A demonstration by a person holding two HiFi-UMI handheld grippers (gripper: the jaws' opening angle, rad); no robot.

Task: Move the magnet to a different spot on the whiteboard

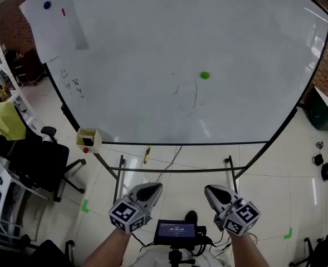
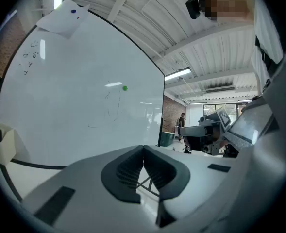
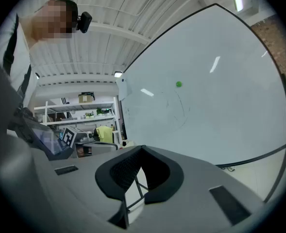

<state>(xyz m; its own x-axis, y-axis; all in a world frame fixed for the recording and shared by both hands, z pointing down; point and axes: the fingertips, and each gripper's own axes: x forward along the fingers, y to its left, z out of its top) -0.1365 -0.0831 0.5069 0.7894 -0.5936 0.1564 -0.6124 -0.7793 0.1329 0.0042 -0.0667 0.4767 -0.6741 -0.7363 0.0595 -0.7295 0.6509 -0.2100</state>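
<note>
A small green round magnet (image 1: 204, 75) sticks to the whiteboard (image 1: 152, 49) a little right of its middle, beside faint pen strokes. The same magnet (image 2: 125, 88) shows in the left gripper view, and the magnet (image 3: 178, 84) shows in the right gripper view, far ahead of the jaws in both. My left gripper (image 1: 151, 191) and right gripper (image 1: 214, 193) are held low, side by side, well short of the board. Both have their jaw tips touching with nothing between them. The left gripper (image 2: 143, 148) and right gripper (image 3: 142, 148) each point toward the board.
A sheet of paper (image 1: 52, 21) hangs at the board's top left under a blue magnet (image 1: 47, 5). An eraser box (image 1: 88, 140) sits at the lower left edge. The board's metal stand (image 1: 175, 168) is below. An office chair (image 1: 35, 154) stands at left, a bin (image 1: 322, 110) at right.
</note>
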